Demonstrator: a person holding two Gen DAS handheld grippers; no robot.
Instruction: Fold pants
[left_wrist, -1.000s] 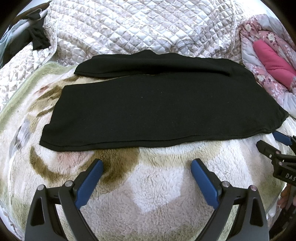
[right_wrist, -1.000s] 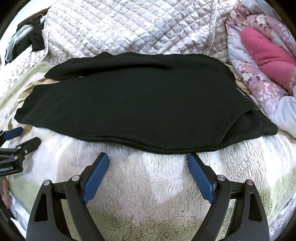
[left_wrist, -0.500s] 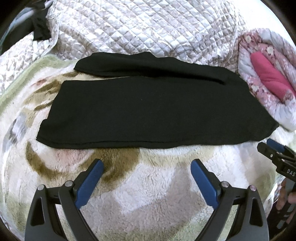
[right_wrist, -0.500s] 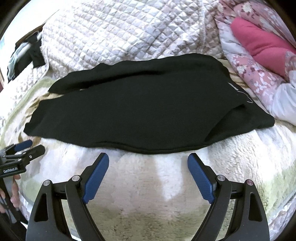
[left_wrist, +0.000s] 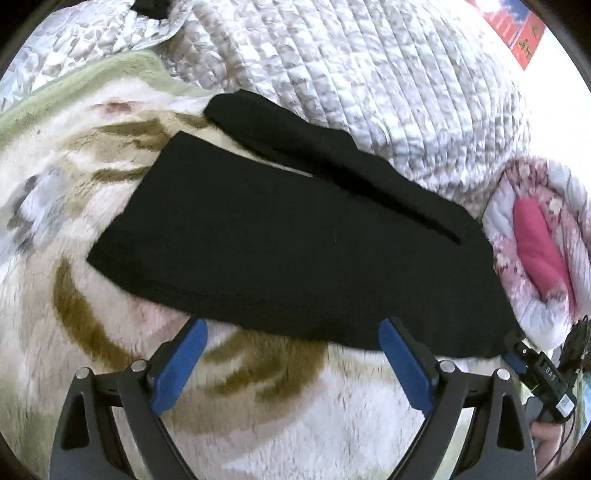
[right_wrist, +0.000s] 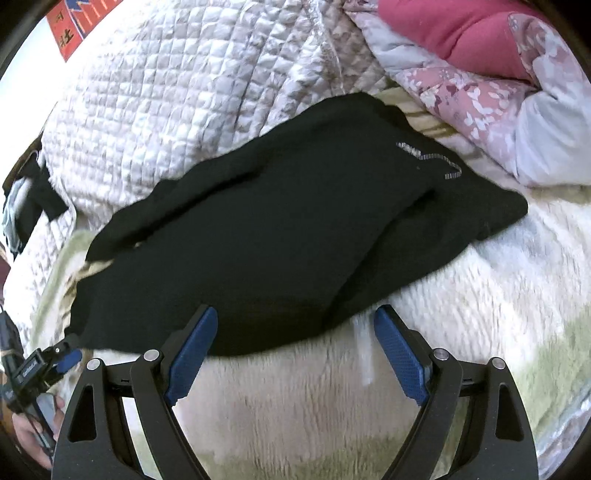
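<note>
Pants (left_wrist: 295, 251) lie lengthwise across both grippers, near hem just ahead of the spread, empty fingers of left gripper (left_wrist: 291, 363) and right gripper (right_wrist: 293, 354).

Showing bright, even daylight in both views, blowing out to white at the upper corners. Smearing with motion blur across the fleece blanket (left_wrist: 258, 373) and the quilt (right_wrist: 155, 110), most strongly toward the rims. Bending everything outward in fisheye fashion, closing into black vignette at the edges. Swallowing nearly all fold detail in the black pants (left_wrist: 295, 251), leaving only soft, faint shadows beneath their near hem. Keeping the blue claw pads (right_wrist: 192, 354) comparatively sharp.
</note>
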